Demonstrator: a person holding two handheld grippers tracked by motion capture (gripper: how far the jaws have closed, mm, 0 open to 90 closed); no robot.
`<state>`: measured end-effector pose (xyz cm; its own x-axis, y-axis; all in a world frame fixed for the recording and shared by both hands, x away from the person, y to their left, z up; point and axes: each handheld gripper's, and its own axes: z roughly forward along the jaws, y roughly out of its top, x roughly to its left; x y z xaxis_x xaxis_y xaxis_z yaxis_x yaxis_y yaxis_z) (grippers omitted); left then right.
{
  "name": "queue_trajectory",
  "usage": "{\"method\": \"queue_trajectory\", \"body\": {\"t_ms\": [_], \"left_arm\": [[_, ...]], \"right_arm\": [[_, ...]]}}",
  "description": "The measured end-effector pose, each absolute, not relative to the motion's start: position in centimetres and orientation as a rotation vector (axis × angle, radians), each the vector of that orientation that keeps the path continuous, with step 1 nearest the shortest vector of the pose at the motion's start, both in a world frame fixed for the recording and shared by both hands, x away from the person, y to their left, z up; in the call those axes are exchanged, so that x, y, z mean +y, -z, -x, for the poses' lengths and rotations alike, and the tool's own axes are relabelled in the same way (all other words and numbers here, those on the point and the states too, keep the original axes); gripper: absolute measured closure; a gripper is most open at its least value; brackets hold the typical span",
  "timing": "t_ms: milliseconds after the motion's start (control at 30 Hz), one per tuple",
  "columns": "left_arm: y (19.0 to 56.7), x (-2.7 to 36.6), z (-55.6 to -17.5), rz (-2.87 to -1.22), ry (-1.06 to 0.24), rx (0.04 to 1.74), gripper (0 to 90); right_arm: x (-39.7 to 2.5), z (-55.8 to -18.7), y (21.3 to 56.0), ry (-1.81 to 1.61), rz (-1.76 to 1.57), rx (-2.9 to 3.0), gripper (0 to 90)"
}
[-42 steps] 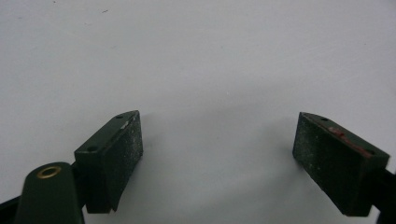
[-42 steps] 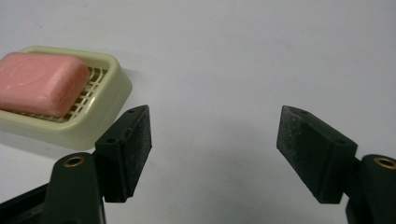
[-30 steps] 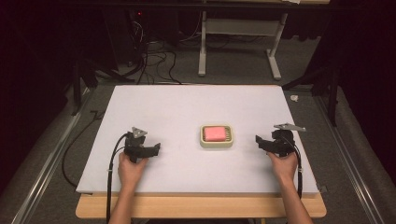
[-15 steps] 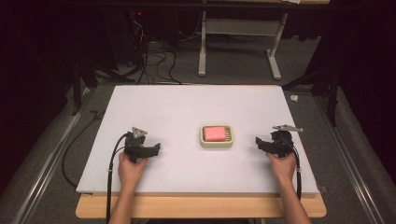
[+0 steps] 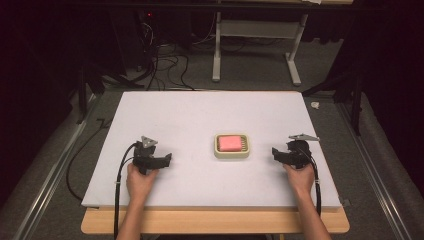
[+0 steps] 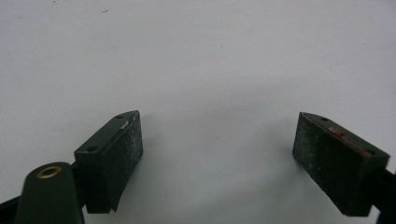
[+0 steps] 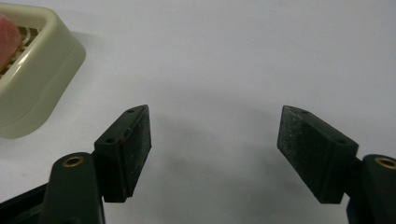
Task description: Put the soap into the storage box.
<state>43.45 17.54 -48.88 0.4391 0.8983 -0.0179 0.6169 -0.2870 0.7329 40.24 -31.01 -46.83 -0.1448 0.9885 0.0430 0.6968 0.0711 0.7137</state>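
**High view: both grippers idle beside soap dish, no change noted**

High view places a cream soap dish (image 5: pixel 232 146) slightly right of centre on the white table board (image 5: pixel 200 115), holding a pink bar of soap (image 5: pixel 230 143) on its slatted insert. The dish sits flat and nothing touches it.

Right gripper (image 5: pixel 278 154) lies just off the dish's right side, near it but apart, with its jaws pointing toward the dish. The right gripper view shows its jaws spread wide over bare board with nothing between them; a corner of the dish (image 7: pixel 32 74) and an edge of the soap (image 7: pixel 8 35) show at upper left. The right hand (image 5: pixel 299 176) grips it from behind.

Left gripper (image 5: pixel 165 160) rests farther off on the dish's left side, well apart from it, jaws toward the centre. The left gripper view shows its jaws wide apart over plain white surface, holding nothing. The left hand (image 5: pixel 140 181) holds its body; a black cable (image 5: pixel 118 200) trails back past the table's near edge.

Compared with the frames one second and half a second earlier, dish, soap, both grippers and both hands occupy the same positions. No movement found.
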Motion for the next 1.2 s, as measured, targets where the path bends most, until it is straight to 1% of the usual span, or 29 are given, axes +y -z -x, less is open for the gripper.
{"method": "queue_trajectory", "body": {"t_ms": [767,1200], "left_arm": [[48.9,17.5,-43.5,-2.014,-0.533,1.269,16.7],[48.9,17.5,-43.4,-2.014,-0.533,1.269,16.7]], "right_arm": [[-30.3,-40.8,47.9,-0.761,-1.638,1.916,25.4],[-30.3,-40.6,48.3,-0.783,-1.613,1.894,25.1]]}}
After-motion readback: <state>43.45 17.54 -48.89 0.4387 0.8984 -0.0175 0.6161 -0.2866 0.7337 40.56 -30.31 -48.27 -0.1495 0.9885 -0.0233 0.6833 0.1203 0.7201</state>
